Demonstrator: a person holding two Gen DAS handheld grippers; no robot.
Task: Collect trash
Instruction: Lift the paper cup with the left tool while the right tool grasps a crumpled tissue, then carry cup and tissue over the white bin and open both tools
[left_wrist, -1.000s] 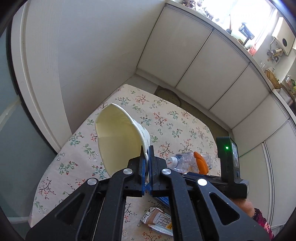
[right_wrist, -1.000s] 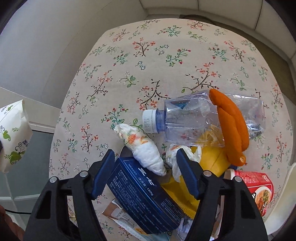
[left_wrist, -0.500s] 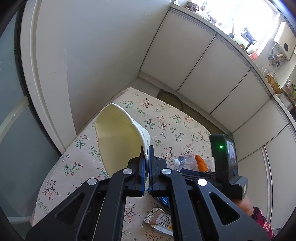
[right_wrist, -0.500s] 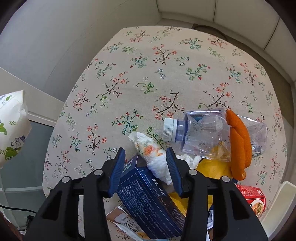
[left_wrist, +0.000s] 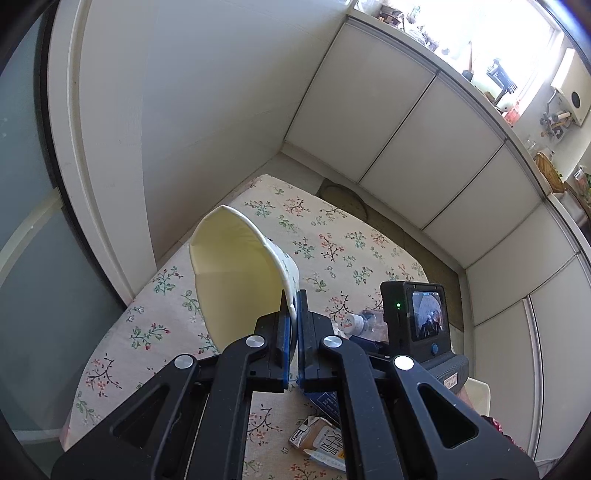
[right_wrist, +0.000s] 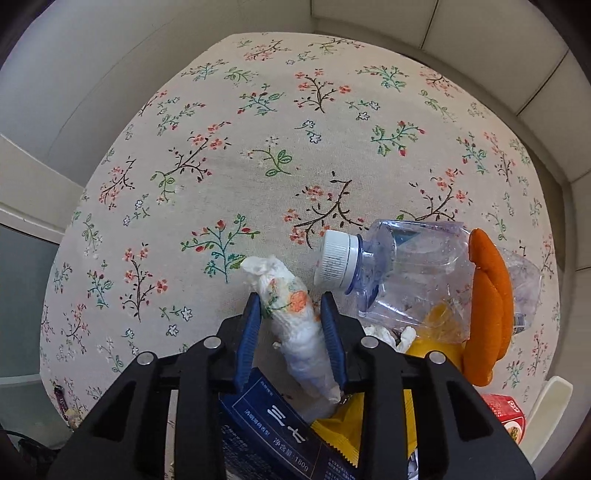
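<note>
**Tissue between right fingers, cup in left**

Right gripper (right_wrist: 290, 311): narrow around crumpled tissue (right_wrist: 291, 317) lying on box (right_wrist: 273, 439), beside bottle (right_wrist: 424, 273). Left gripper (left_wrist: 291, 332): clamped on rim of paper cup (left_wrist: 236, 273), above floral tablecloth (left_wrist: 332, 240).

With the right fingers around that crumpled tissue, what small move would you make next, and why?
Probably close the right gripper on the tissue: its fingers flank it with slight gaps, and the left gripper holds the bag open.
</note>
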